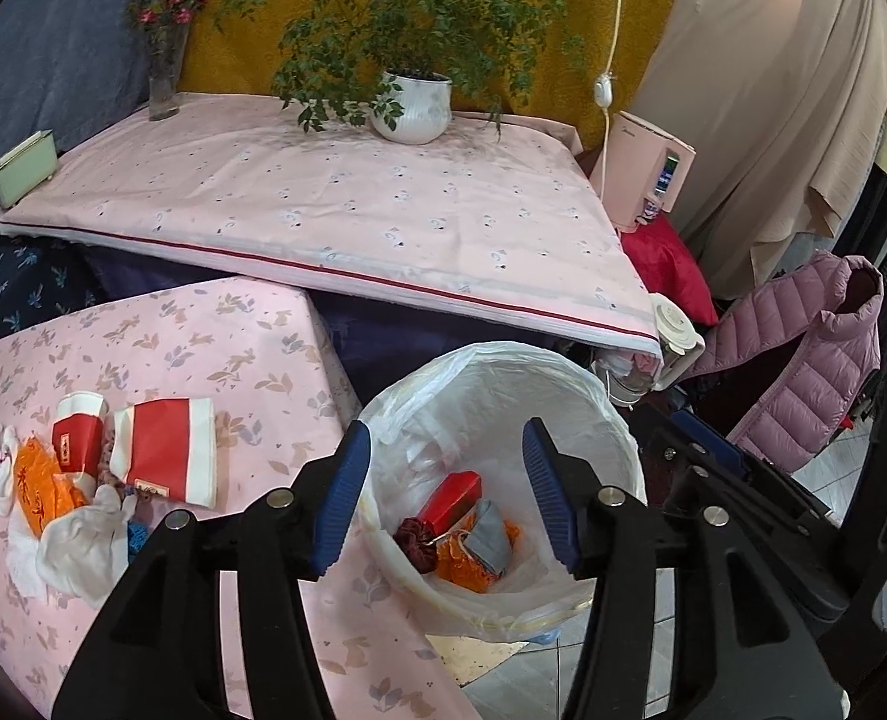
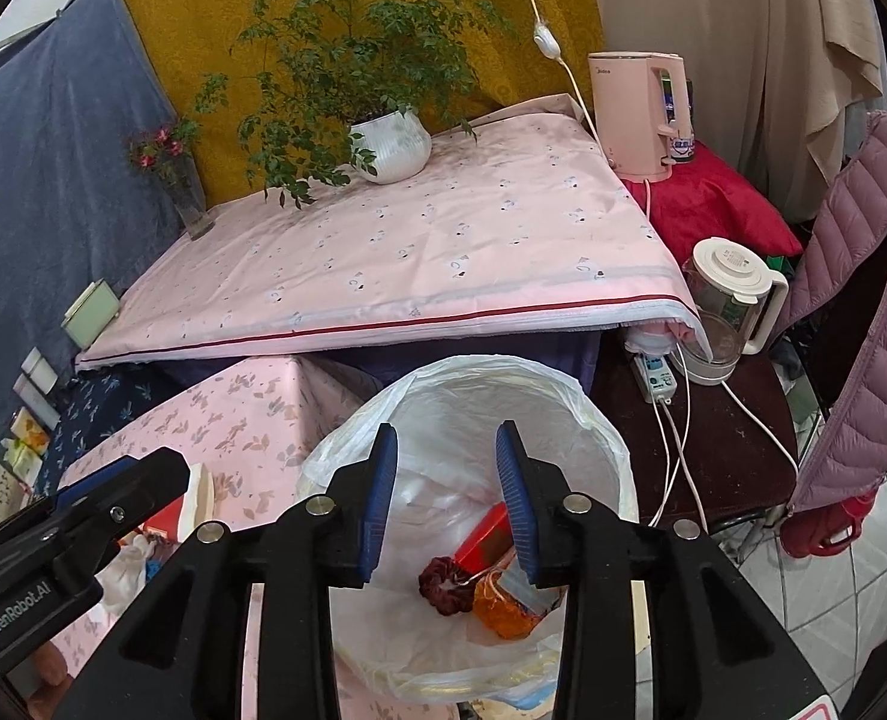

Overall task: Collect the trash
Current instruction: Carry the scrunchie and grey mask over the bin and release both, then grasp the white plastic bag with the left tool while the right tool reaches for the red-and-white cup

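Both grippers over the bin, jaws apart, nothing held

Left gripper [image 1: 446,495] hangs above the white-bagged trash bin [image 1: 617,420], jaws parted moderately wide, no item between the pads. Right gripper [image 2: 446,501] is also over the bin [image 2: 614,450], jaws at a narrower gap, empty too. In the bin bottom: red box [image 1: 452,498], dark red scrunchie [image 1: 416,537], orange wrapper [image 1: 464,564], grey piece [image 1: 491,534], all bunched together and touching. Uncollected trash sits on the pink floral table [image 1: 143,336] left of the bin: two red-and-white cartons [image 1: 167,456], orange wrapper [image 1: 38,489] and crumpled white tissues [image 1: 83,546], piled close. Behind: potted plant [image 1: 410,108] on the pink-covered table
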`<control>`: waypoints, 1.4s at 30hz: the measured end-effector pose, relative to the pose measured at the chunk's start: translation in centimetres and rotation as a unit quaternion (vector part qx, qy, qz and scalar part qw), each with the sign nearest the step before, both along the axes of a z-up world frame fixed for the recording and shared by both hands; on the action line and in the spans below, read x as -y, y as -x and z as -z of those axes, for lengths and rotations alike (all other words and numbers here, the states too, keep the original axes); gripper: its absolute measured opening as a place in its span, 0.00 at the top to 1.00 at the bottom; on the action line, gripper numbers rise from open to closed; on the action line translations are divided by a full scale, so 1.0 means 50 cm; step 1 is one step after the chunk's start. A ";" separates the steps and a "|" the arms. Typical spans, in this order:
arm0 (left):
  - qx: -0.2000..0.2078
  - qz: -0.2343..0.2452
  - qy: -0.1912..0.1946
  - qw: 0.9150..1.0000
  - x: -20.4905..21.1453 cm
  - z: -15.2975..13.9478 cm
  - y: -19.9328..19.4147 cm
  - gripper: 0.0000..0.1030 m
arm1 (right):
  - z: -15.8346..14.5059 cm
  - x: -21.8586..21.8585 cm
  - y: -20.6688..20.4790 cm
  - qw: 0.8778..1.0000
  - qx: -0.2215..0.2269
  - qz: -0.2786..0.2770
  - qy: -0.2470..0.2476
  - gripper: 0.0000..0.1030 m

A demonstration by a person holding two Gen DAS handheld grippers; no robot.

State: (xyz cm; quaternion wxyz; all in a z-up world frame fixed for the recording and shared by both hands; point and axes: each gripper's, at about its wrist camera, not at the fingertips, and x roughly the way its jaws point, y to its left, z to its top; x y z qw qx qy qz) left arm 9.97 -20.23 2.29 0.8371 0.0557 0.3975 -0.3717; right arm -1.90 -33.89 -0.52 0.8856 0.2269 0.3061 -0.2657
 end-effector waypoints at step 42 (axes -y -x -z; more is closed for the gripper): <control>-0.048 -0.222 -0.030 0.973 -0.328 0.084 -0.094 0.18 | -0.020 -0.240 -0.121 0.990 -0.020 -0.136 0.028 0.60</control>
